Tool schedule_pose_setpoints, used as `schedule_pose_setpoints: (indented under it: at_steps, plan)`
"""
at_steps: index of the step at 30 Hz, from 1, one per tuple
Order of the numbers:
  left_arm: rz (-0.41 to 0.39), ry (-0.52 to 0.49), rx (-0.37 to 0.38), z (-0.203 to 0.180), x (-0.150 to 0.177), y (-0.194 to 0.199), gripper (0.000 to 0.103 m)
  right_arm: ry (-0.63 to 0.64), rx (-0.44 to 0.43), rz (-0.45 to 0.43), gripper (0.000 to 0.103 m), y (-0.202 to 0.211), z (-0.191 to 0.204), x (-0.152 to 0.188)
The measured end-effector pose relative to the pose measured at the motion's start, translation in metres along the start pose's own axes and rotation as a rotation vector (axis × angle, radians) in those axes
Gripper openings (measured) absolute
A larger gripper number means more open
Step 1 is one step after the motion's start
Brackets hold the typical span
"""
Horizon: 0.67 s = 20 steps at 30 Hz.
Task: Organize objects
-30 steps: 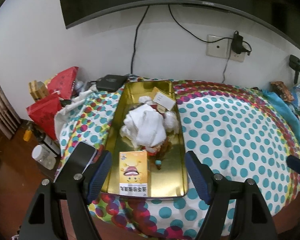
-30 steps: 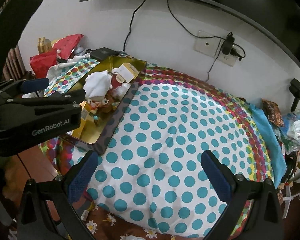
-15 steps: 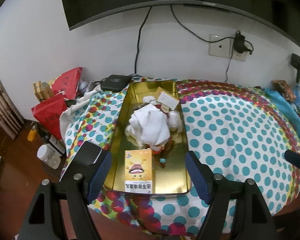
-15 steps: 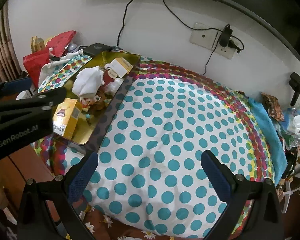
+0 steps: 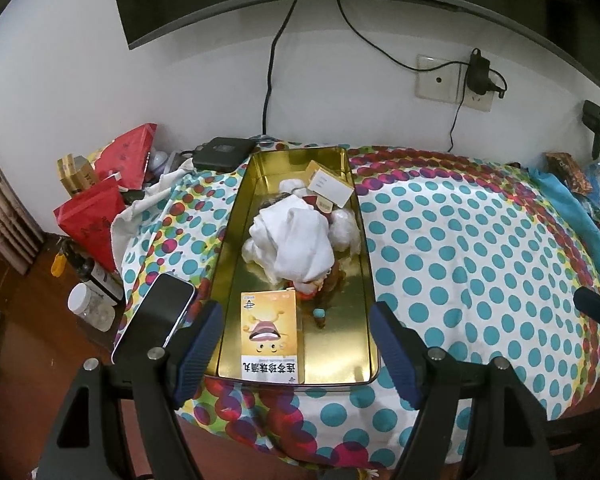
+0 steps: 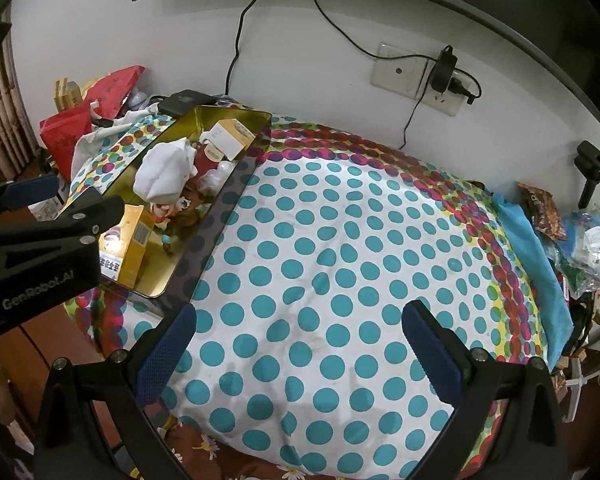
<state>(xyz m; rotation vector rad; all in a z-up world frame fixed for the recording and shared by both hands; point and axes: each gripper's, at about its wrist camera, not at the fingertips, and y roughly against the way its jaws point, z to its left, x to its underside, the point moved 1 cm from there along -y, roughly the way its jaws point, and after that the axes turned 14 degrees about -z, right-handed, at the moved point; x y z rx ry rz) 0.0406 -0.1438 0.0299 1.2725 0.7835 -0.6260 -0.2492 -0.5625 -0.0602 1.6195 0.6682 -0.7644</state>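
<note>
Left wrist view: the left gripper [image 5: 296, 344] is hanging released and empty, framing the gold tin [image 5: 236, 240] ahead; the yellow box [image 5: 269, 336], lying nearest, is likely the next pick.

Right wrist view: the right gripper [image 6: 300, 350] is idling released above the dotted cloth [image 6: 340, 240], tin forward-left.

Both grippers, the left gripper [image 5: 296, 342] and the right gripper [image 6: 300, 340], have black frames, silver screws and blue textured pads [image 6: 166, 354]; the left one reads "GenRobot.AI".

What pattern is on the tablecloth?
Teal polka dots on white tablecloth, multicoloured dots at its edge; clearest in the right wrist view.
</note>
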Motion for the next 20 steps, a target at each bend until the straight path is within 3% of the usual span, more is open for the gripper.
schedule_pose_setpoints:
  at_steps: [4, 10, 20]
  plan:
    - [0.011, -0.001, 0.017, -0.002, 0.0, -0.004, 0.077, 0.0, 0.003, 0.003, 0.102, 0.001, 0.001, 0.001]
    - [0.003, -0.057, -0.036, -0.009, 0.001, -0.007, 0.081, -0.003, 0.007, 0.003, 0.102, 0.0, 0.001, 0.001]
    - [-0.019, -0.096, -0.019, -0.018, 0.001, -0.005, 0.081, 0.003, 0.009, 0.015, 0.102, -0.003, -0.004, 0.003]
